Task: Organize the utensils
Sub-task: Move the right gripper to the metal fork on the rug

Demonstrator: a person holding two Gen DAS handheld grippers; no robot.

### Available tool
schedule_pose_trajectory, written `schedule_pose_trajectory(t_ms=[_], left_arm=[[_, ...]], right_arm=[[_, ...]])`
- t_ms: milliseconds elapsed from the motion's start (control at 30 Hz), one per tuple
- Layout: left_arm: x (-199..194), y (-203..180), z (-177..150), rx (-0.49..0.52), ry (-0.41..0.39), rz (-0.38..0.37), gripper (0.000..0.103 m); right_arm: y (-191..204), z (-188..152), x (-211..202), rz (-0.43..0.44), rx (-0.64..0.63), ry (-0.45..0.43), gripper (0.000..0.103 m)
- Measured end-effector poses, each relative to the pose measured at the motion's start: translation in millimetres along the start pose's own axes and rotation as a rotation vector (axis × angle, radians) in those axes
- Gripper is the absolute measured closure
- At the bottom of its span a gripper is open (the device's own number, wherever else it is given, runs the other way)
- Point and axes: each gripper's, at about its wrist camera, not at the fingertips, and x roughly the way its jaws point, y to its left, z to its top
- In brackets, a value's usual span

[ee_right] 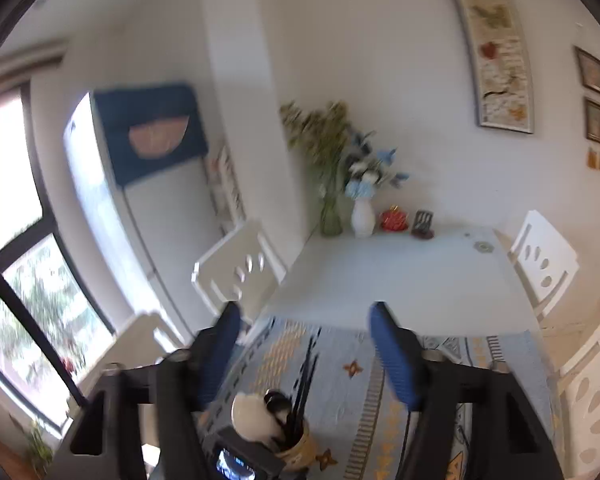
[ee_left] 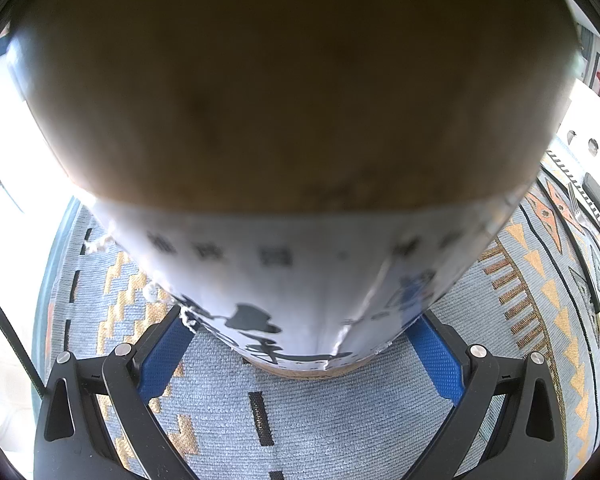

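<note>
A brown utensil holder (ee_left: 284, 112) with a white printed label stands on the patterned cloth (ee_left: 340, 412) and fills the left wrist view. My left gripper (ee_left: 300, 340) is shut on its lower part, a blue pad pressed to each side. In the right wrist view the same holder (ee_right: 296, 440) sits low in the frame with a white spoon (ee_right: 252, 412), dark spoons and black chopsticks (ee_right: 304, 384) standing in it. Above it my right gripper (ee_right: 308, 356) is open, with nothing between its blue fingers (ee_right: 396, 360). A fork (ee_left: 577, 205) and a pair of black chopsticks (ee_left: 598, 312) lie on the cloth at the far right.
The cloth covers the near end of a white table (ee_right: 400, 272). At the table's far end, by the wall, stand two vases of flowers (ee_right: 362, 216), a red ornament (ee_right: 394, 220) and a small dark stand. White chairs (ee_right: 544, 256) line both sides.
</note>
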Motion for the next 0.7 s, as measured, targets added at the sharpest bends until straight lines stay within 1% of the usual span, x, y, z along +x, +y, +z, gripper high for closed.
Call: schedule_pose_trajectory(t_ms=[100, 200, 333, 433, 467, 567, 700], left_arm=[[0, 0, 0, 0.0, 0.0, 0.0, 0.001], [0, 0, 0, -0.001, 0.0, 0.0, 0.001], [1, 0, 0, -0.002, 0.0, 0.003, 0.001], [1, 1, 0, -0.001, 0.0, 0.001, 0.001], [1, 1, 0, -0.002, 0.0, 0.002, 0.001], [1, 1, 0, -0.001, 0.0, 0.003, 0.001], [1, 0, 0, -0.001, 0.0, 0.002, 0.0]], right_arm=[[-23, 6, -23, -0.022, 0.057, -0.048, 0.029], [-47, 7, -39, -0.061, 0.111, -0.063, 0.029], [-77, 4, -52, -0.122, 0.183, -0.065, 0.028], [-101, -5, -62, -0.169, 0.232, -0.052, 0.028], [-109, -10, -65, -0.209, 0.24, -0.04, 0.028], [-126, -26, -68, -0.289, 0.241, 0.003, 0.028], [-154, -61, -62, -0.348, 0.284, 0.112, 0.028]])
